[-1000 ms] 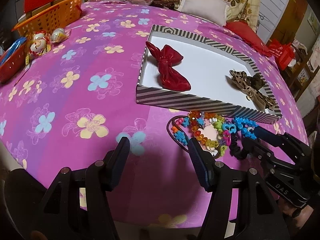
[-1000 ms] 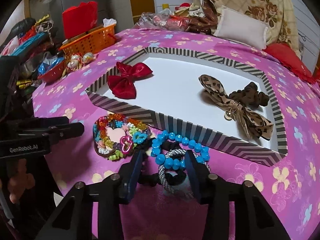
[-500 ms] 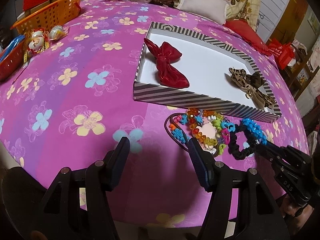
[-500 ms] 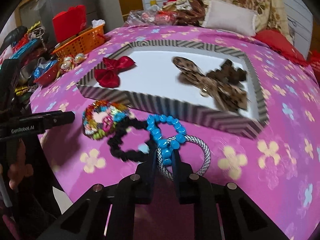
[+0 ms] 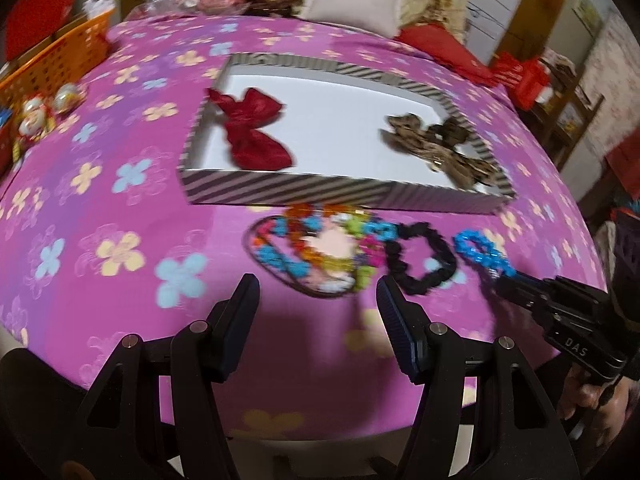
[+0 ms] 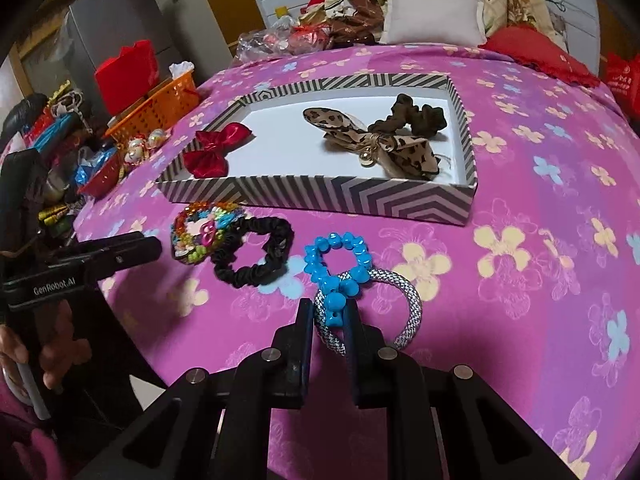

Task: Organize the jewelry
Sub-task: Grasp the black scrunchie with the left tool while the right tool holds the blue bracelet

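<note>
My right gripper is shut on a blue bead bracelet together with a grey-white braided ring, just above the pink flowered cloth; it shows in the left wrist view with the blue bracelet. A black scrunchie and a pile of colourful bead bracelets lie beside it. The striped tray holds a red bow and a leopard bow. My left gripper is open and empty near the bead pile.
An orange basket, small figurines and a red bowl stand at the left. Pillows and bags line the back. The bed's front edge runs just before both grippers.
My right gripper has pulled the blue bracelet and braided ring right, away from the pile. The black scrunchie now lies free on the cloth. The left gripper moved slightly.
</note>
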A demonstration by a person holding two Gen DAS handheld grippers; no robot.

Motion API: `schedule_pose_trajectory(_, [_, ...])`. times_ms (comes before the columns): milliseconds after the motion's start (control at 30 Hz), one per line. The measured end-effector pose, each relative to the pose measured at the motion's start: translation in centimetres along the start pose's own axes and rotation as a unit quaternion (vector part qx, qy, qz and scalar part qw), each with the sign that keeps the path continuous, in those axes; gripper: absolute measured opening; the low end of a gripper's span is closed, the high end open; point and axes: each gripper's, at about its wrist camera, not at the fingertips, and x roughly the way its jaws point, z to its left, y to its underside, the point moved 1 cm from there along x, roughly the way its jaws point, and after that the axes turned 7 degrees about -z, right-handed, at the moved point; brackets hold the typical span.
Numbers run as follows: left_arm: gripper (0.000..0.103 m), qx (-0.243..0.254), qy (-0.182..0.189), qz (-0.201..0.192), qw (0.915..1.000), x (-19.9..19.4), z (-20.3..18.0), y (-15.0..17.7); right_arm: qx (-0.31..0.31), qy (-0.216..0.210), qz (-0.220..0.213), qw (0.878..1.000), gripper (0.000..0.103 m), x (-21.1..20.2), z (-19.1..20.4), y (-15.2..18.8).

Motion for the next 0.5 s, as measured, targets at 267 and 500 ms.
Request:
schedule_pose_trajectory(267, [0.061, 0.053, 0.023, 0.006, 0.9983, 1.0, -3.8, 0.2, 0.050, -0.041, -0.022, 0.998, 0.014, -1.3, -1.3, 0.0])
schedule_pose_trajectory(500, [0.061, 0.108, 0.029, 0.012, 0.9936, 2.4, -6.8, 0.1, 0.069, -0.023, -0.032, 0.997, 0.014, -1.9, -3.0, -0.1])
